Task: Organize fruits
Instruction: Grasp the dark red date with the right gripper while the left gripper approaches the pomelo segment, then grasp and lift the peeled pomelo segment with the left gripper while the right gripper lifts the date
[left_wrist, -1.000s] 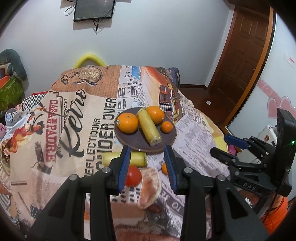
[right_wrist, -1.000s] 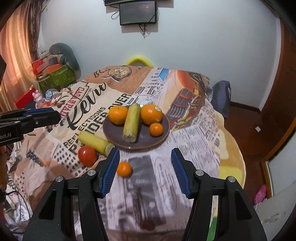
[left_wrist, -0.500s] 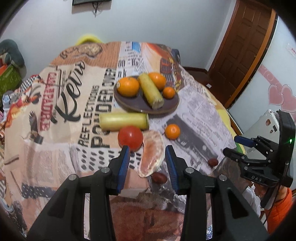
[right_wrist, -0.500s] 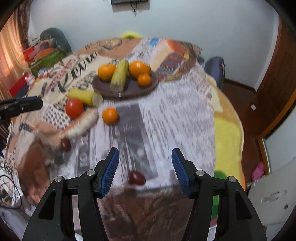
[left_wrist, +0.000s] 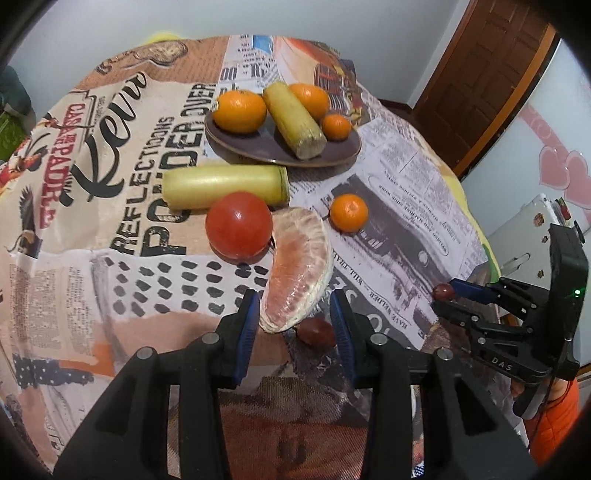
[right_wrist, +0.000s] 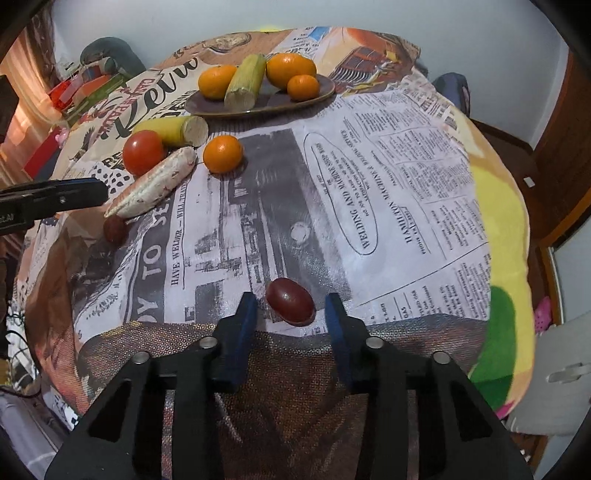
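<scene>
Blue-padded right tongs (right_wrist: 290, 314) closing around a dark grape (right_wrist: 290, 301); left tongs (left_wrist: 294, 317) narrow, half-hiding another.

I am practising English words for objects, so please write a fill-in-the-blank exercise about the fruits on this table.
1. The dark brown plate holds three oranges and one ____ corn cob.
2. The round red tomato lies beside the pale pink ____ segment.
3. The dark red oval grape lies between the ____ pads of the right gripper.
4. Off the plate, ____ small orange lies on the printed cloth.

Missing words: yellow; pomelo; blue; one
</scene>
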